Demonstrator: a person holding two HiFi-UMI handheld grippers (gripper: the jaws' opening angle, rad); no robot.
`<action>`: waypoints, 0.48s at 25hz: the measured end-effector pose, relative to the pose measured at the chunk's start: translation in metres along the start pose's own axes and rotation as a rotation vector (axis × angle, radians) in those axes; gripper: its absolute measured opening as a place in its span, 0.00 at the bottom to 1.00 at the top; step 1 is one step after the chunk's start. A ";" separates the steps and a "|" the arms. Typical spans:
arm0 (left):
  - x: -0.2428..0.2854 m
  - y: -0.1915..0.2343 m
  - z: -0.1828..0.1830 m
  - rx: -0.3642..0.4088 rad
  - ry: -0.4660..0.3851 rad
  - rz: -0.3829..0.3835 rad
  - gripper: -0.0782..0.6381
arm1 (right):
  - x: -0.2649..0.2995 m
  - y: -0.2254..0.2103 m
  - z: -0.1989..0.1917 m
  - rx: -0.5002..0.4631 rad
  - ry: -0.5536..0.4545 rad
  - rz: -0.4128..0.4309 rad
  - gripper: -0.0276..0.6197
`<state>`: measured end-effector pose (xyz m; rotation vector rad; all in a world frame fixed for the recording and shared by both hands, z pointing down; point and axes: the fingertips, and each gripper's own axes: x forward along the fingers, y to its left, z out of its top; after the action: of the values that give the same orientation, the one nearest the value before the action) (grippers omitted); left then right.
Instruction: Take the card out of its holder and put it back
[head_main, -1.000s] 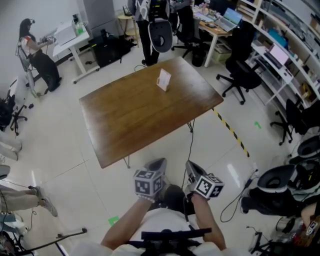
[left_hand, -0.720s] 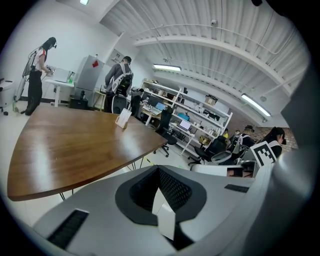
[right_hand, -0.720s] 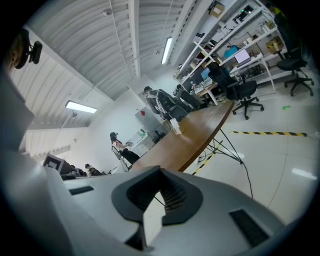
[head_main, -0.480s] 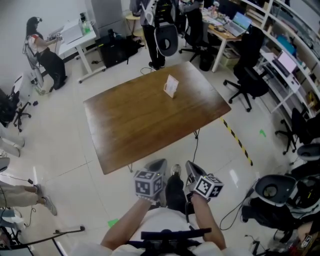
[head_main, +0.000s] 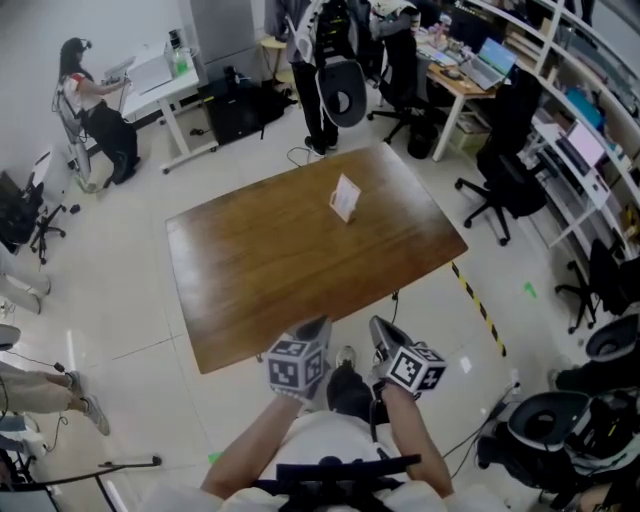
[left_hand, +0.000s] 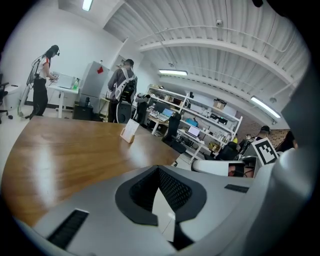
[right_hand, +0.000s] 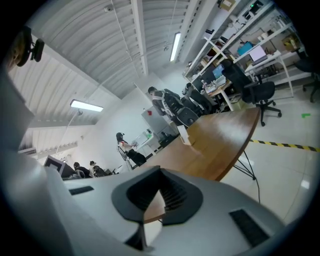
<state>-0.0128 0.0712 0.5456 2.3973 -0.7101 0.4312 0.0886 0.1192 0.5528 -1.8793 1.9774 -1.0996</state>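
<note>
A white card (head_main: 346, 195) stands upright in its small wooden holder (head_main: 341, 211) toward the far right part of the brown table (head_main: 270, 270). Both grippers are held close to my body, short of the table's near edge and far from the card. My left gripper (head_main: 317, 328) is shut and holds nothing, and my right gripper (head_main: 380, 328) beside it is also shut and holds nothing. In the left gripper view the card (left_hand: 130, 129) shows far off beyond the left gripper (left_hand: 161, 200). The right gripper view shows the card (right_hand: 184, 134) far beyond the right gripper (right_hand: 155, 200).
A person (head_main: 325, 60) stands at the table's far side, with office chairs (head_main: 500, 170) and desks around. Another person (head_main: 90, 105) works at a white desk at far left. Black-yellow tape (head_main: 478, 300) marks the floor right of the table. Shelves line the right wall.
The table and card have slid lower and nearer in the head view as I step toward them. Both grippers stay shut and in the same spot before my body.
</note>
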 end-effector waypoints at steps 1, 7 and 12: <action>0.006 0.001 0.005 -0.001 -0.003 0.003 0.10 | 0.006 -0.001 0.007 -0.007 0.002 0.007 0.05; 0.037 0.016 0.029 -0.015 -0.017 0.035 0.10 | 0.046 -0.013 0.035 -0.030 0.032 0.043 0.05; 0.065 0.024 0.052 -0.022 -0.027 0.065 0.10 | 0.076 -0.023 0.067 -0.044 0.043 0.079 0.05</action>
<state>0.0331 -0.0026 0.5456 2.3686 -0.8025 0.4158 0.1341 0.0265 0.5460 -1.7959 2.0967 -1.0921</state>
